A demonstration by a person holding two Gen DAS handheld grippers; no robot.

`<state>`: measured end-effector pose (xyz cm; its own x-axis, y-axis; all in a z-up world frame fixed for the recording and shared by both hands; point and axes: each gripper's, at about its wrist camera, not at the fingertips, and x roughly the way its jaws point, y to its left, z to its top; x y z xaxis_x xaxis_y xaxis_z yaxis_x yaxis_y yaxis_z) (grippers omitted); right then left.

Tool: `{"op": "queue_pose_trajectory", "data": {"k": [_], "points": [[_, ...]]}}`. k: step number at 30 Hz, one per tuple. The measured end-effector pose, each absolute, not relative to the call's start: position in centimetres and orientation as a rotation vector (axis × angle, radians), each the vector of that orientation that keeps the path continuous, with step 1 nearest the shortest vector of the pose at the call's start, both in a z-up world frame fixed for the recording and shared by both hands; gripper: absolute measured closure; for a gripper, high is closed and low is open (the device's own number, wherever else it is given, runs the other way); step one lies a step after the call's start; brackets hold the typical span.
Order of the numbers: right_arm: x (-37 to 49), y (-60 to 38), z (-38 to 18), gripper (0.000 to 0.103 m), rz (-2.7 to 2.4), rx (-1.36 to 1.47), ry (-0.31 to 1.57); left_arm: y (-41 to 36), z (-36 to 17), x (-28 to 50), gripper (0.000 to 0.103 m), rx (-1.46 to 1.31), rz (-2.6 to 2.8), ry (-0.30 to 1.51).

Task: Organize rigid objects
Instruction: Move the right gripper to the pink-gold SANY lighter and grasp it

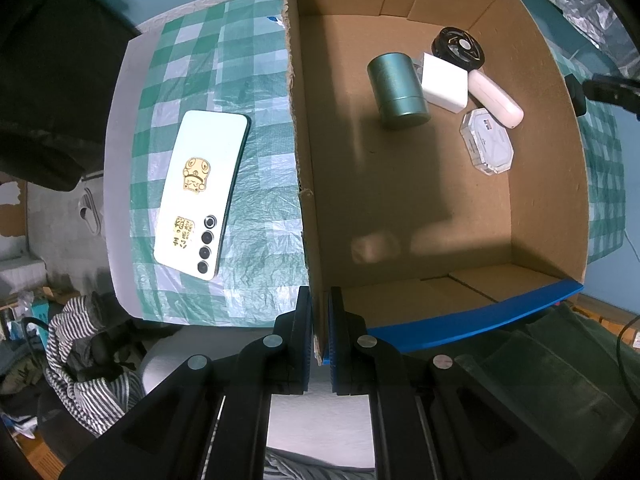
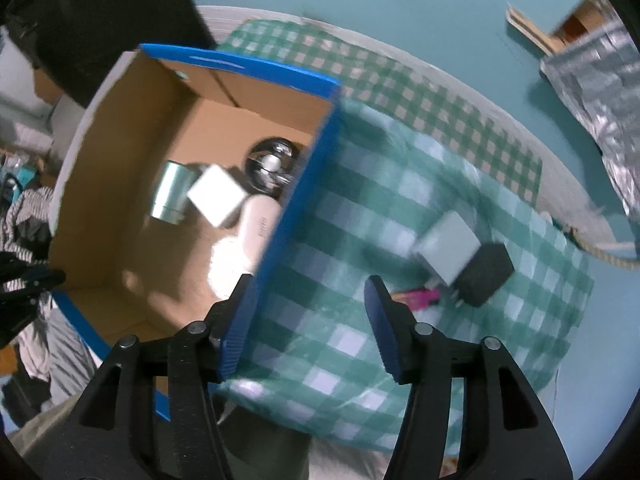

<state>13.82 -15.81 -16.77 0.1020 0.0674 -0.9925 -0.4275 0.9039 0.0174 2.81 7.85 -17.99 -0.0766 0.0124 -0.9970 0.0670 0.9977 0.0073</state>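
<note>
A cardboard box (image 1: 540, 200) with blue outer sides stands on a green checked cloth. Inside lie a green tin (image 1: 396, 88), a white cube (image 1: 444, 82), a black round fan (image 1: 458, 48), a white oblong case (image 1: 496, 98) and a clear octagonal case (image 1: 486, 146). My left gripper (image 1: 320, 320) is shut on the box's near-left wall. A white phone (image 1: 200, 192) lies on the cloth left of the box. My right gripper (image 2: 310, 316) is open and empty at the box's right wall (image 2: 280, 216). A grey charger (image 2: 446, 248), a black adapter (image 2: 486, 274) and a pink item (image 2: 418, 298) lie beyond it.
The checked cloth (image 1: 256, 92) covers a white table. A striped garment (image 1: 88, 364) lies below the table's left edge. Silver foil bags (image 2: 600, 92) sit at the far right on the blue floor. My right gripper's tip shows at the box's right rim (image 1: 600, 90).
</note>
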Motion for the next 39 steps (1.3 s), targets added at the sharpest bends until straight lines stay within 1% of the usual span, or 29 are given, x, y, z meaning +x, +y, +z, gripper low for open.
{"op": "queue_pose_trajectory", "data": {"k": [4,8,9,10,11,22,31,32,33,35,39], "points": [[14.2,-18.3,-18.0,0.043,0.302,-0.277,1.454,7.8,-18.1,2.8,0.097,0.058,-0.045,1.649],[15.1,-21.1,-19.6,0.043,0.221,-0.184,1.502,7.9,-18.1,2.8,0.097,0.059,-0.046,1.648],[15.4,-21.9,-20.0,0.04,0.194,-0.157,1.512,7.9,-18.1,2.8,0.097,0.058,-0.045,1.648],[15.5,-22.4,-20.4,0.034,0.176,-0.136,1.518,7.8,-18.1,2.8,0.098,0.058,-0.045,1.649],[15.7,-23.1,-20.8,0.033,0.155,-0.108,1.525,7.8,-18.1,2.8,0.097,0.058,-0.045,1.649],[17.0,-27.8,-25.3,0.033,0.006,0.222,1.601,7.9,-18.2,2.8,0.098,0.058,-0.044,1.65],[17.7,-28.6,-28.2,0.033,-0.091,0.268,1.625,7.9,-18.2,2.8,0.097,0.057,-0.043,1.651],[17.7,-28.6,-28.5,0.034,-0.099,0.274,1.63,7.9,-18.2,2.8,0.097,0.056,-0.043,1.651],[17.8,-28.6,-28.8,0.039,-0.107,0.278,1.633,8.0,-18.2,2.8,0.098,0.056,-0.043,1.652],[17.9,-28.8,-29.1,0.041,-0.119,0.28,1.632,8.0,-18.2,2.8,0.097,0.056,-0.044,1.653],[17.9,-28.4,-28.9,0.057,-0.14,0.222,1.625,8.0,-18.1,2.8,0.098,0.056,-0.043,1.653]]}}
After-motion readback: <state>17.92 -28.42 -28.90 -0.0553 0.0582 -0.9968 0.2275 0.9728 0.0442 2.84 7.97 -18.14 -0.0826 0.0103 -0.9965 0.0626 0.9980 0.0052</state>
